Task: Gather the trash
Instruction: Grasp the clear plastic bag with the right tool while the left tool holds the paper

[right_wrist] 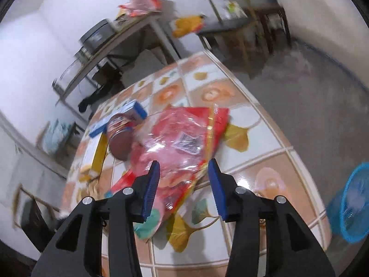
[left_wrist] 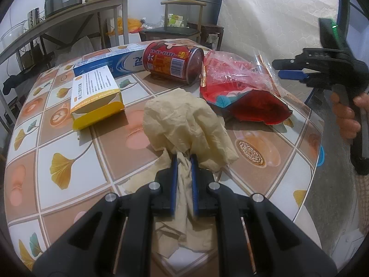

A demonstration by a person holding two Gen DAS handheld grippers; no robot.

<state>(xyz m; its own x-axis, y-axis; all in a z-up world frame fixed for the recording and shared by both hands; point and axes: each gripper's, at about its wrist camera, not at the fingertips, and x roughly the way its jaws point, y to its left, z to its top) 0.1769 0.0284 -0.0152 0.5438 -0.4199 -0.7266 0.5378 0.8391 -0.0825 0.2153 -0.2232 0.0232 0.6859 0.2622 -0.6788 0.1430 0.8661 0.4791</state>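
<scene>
My left gripper is shut on a crumpled beige paper towel that lies on the tiled table. Behind it lie a red can on its side, a yellow medicine box, a blue box and a red plastic snack bag. My right gripper is open, hovering just above the red snack bag; it also shows at the right of the left wrist view. The can and the blue box lie beyond the bag.
A blue mesh waste basket stands on the floor right of the table. A wooden chair and a side table with a cooker stand behind. The table's edge is near the bag.
</scene>
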